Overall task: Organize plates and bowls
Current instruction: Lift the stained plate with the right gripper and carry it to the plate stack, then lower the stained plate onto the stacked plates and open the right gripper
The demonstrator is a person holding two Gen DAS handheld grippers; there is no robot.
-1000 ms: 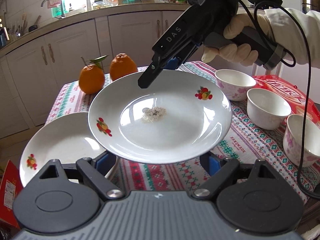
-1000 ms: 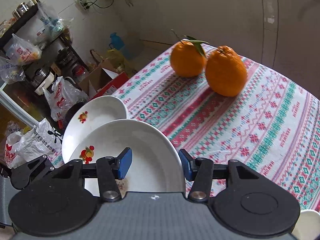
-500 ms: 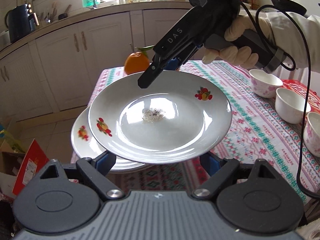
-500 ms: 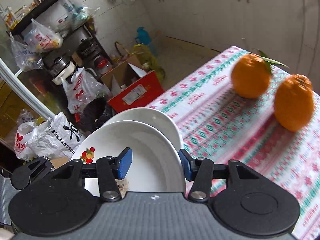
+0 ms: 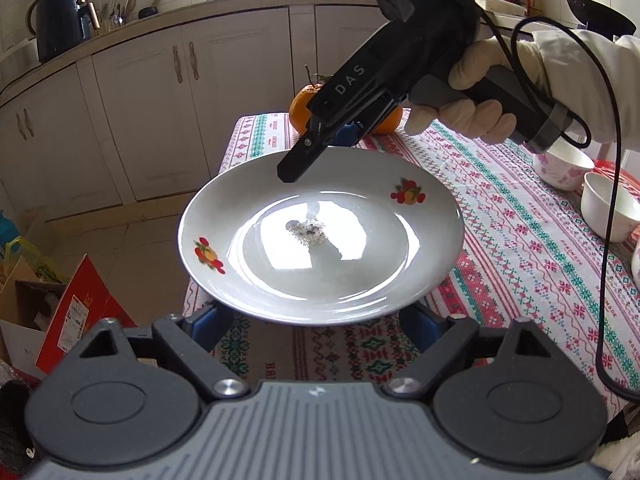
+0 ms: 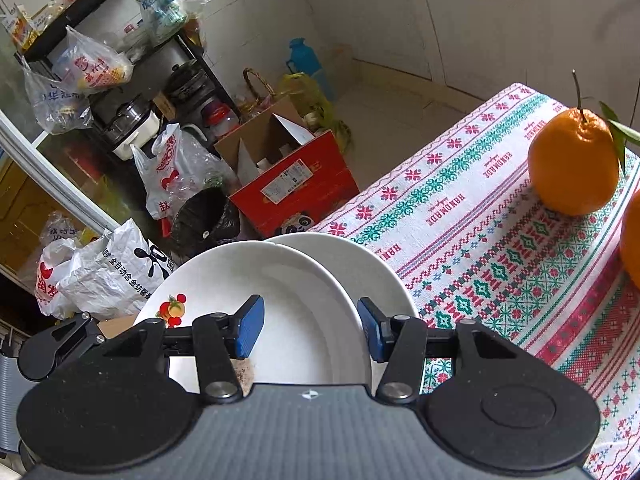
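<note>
A white plate (image 5: 320, 264) with fruit decals and a speck of crumbs at its centre hangs above the table's corner. My right gripper (image 5: 304, 160), held by a gloved hand, is shut on its far rim, one finger above and one below. My left gripper (image 5: 314, 326) is at the near rim, its blue pads tucked under the edge on both sides and shut on the plate. In the right wrist view the held plate (image 6: 288, 300) overlaps a second white plate (image 6: 360, 264) lying beneath it at the table edge, between the right gripper's (image 6: 310, 328) pads.
Two oranges (image 6: 572, 164) sit on the patterned tablecloth (image 5: 520, 248) beyond the plates. White bowls (image 5: 608, 210) stand at the right. On the floor off the table's end are a red carton (image 6: 296, 188) and plastic bags. Cabinets line the far wall.
Both grippers carried the plate together toward the table's corner. It now covers most of the second plate, which showed beside it before. The oranges slid right in the right wrist view.
</note>
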